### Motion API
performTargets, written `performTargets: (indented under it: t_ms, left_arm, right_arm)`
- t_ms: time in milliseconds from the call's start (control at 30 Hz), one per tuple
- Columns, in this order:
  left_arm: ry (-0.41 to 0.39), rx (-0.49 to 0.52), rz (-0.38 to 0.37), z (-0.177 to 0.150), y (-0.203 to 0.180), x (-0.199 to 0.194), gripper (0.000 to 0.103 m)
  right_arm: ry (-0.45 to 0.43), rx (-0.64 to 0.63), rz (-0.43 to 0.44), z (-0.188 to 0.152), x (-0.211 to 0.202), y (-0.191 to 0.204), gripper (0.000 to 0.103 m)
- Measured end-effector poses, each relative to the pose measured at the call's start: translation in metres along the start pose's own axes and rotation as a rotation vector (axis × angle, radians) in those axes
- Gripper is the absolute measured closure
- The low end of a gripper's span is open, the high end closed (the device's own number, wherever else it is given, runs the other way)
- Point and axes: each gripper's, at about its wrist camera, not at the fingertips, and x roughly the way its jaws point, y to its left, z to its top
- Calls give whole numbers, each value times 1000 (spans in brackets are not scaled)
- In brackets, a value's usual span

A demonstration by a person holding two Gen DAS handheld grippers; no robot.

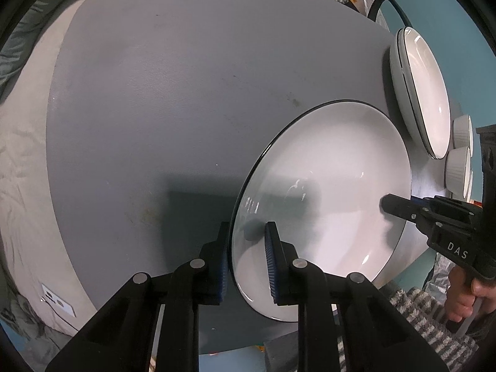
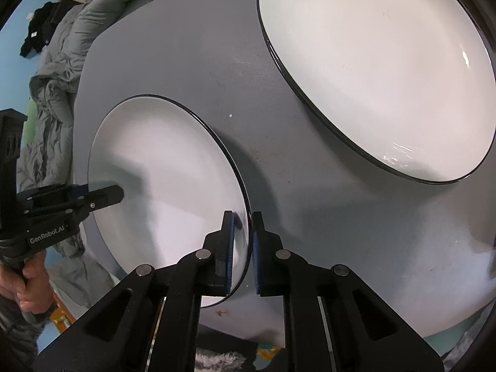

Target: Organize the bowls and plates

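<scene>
Plate gripped at both edges above a grey table

Grey table (image 1: 155, 93) spreads widest, and at its far right side a stack of plates (image 1: 424, 93) sits with small ribbed bowls (image 1: 458, 167) just beside it. Nearer, the white plate (image 1: 325, 179) with the dark rim is tilted over the tabletop, apparently lifted at one side. The left gripper (image 1: 248, 260) straddles the plate's left rim, jaws narrowly parted with the rim between the blue pads, seemingly clamped. The right gripper (image 2: 240, 248) brackets the opposite rim the same way, though a sliver of gap shows beside its outer pad, so its hold looks less sure. Likely risk: glazed rim sliding out of that looser pinch, dropping the plate onto the table, or the two hands pulling unevenly and twisting it free.
</scene>
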Motion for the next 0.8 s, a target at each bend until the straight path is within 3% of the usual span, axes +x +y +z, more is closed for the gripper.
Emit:
performTargets:
  t_ms: [800]
  left_arm:
    - [-27, 65, 10, 14, -18, -39, 84]
  right_arm:
    - [6, 12, 5, -7, -40, -10, 94]
